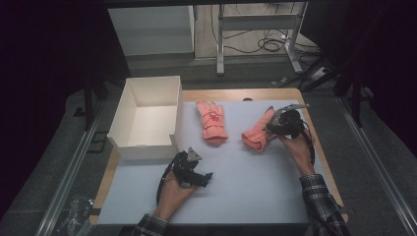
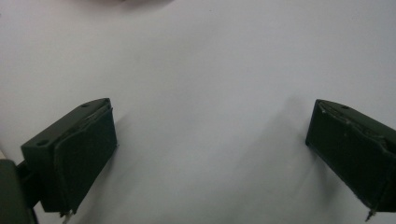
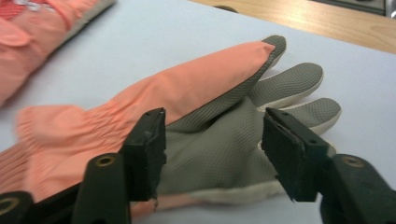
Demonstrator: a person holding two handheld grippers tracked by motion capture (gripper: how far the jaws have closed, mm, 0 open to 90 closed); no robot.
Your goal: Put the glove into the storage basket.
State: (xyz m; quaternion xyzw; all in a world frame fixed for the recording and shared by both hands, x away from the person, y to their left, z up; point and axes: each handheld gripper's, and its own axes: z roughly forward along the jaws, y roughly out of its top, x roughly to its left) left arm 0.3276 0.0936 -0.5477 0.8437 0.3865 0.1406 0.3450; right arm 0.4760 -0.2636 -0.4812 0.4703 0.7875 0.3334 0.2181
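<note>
Two salmon-pink gloves with grey palms lie on the pale mat. One glove lies flat near the centre, fingers pointing away. The other glove lies to its right, partly folded, grey palm showing. My right gripper is down at this glove and open; its jaws stand on either side of the grey palm, apart from the fabric. My left gripper rests low over bare mat at the front, open, with nothing between its jaws.
An empty white box with high walls stands at the mat's left rear corner. The wooden table edge runs along the right. A metal stand and cables are on the floor beyond the table. The first glove shows at the right gripper view's upper left.
</note>
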